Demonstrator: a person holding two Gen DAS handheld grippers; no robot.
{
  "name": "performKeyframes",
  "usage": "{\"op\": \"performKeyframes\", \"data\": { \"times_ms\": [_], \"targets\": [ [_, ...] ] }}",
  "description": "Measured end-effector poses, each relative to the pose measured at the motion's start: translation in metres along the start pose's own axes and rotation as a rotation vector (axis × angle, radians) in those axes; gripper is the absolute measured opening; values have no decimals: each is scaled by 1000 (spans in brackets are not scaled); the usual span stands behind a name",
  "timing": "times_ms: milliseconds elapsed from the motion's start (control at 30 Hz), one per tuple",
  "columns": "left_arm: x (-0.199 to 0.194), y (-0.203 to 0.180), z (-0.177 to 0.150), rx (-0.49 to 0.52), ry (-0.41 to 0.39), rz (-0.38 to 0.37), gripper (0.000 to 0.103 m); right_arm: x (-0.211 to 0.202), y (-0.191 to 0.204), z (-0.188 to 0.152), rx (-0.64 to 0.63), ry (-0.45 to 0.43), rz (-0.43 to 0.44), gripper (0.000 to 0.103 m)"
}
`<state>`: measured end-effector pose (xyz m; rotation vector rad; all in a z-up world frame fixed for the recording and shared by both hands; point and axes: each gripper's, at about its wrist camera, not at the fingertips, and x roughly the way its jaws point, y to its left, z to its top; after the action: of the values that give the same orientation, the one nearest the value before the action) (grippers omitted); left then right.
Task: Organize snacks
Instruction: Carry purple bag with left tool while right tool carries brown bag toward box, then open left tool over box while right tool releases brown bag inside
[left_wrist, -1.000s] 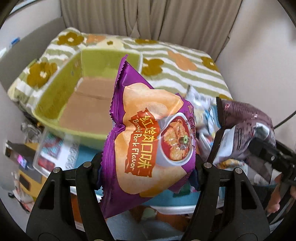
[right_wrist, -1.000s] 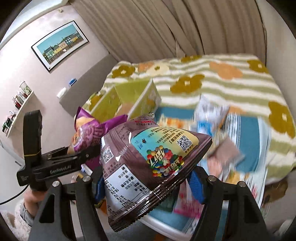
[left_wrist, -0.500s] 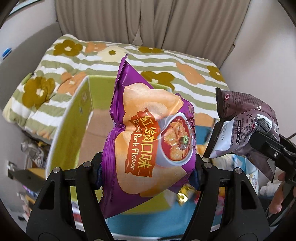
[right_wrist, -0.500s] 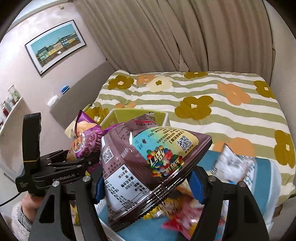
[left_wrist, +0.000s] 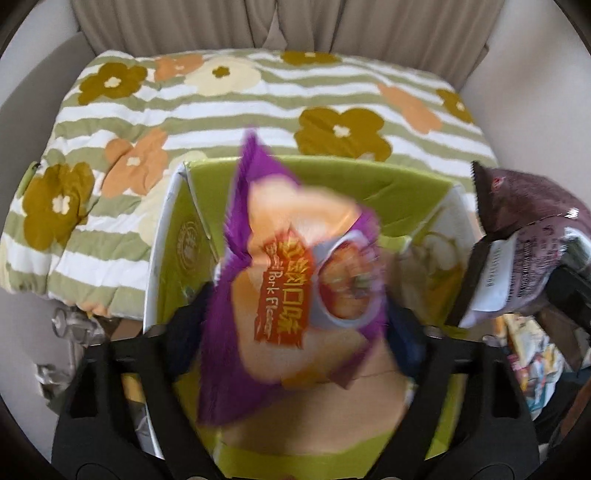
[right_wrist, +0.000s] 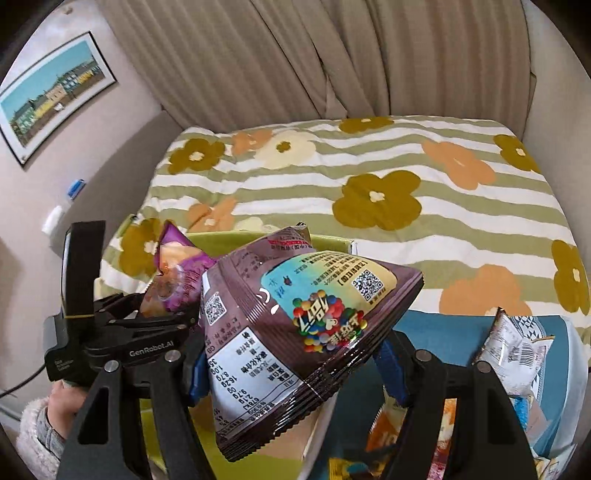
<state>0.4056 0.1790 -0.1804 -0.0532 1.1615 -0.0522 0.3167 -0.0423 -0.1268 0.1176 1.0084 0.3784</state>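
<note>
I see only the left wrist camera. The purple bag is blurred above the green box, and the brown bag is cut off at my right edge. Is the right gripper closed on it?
Observer: Yes. In the right wrist view the right gripper is shut on the brown bag, with a blue pad on each side of it.
Operator: Are other snacks waiting?
Observer: Yes. A white packet lies on the blue surface, to the right of the green box.

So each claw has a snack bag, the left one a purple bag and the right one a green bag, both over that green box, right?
Not quite: the right claw holds a brown candy bag, not green, as the right wrist view shows. The left claw does have the purple bag, over the green box.
</note>
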Motion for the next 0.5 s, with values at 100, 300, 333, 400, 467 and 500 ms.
{"op": "performKeyframes", "data": {
  "times_ms": [100, 300, 333, 400, 467, 500],
  "targets": [
    [10, 9, -1, 8, 3, 10, 102, 12, 4, 1, 5, 5, -38, 70],
    [-2, 21, -21, 5, 0, 3, 102, 28, 10, -3, 9, 36, -61, 70],
    [-7, 22, -25, 3, -3, -2, 102, 29, 12, -4, 8, 39, -59, 70],
    [-15, 22, -34, 3, -6, -13, 102, 30, 14, -4, 4, 43, -59, 70],
    [-21, 20, -43, 18, -8, -19, 102, 33, 15, -1, -7, 49, -64, 69],
    [-24, 20, -47, 25, -9, -12, 102, 36, 16, 0, -13, 54, -67, 69]
  ]
}}
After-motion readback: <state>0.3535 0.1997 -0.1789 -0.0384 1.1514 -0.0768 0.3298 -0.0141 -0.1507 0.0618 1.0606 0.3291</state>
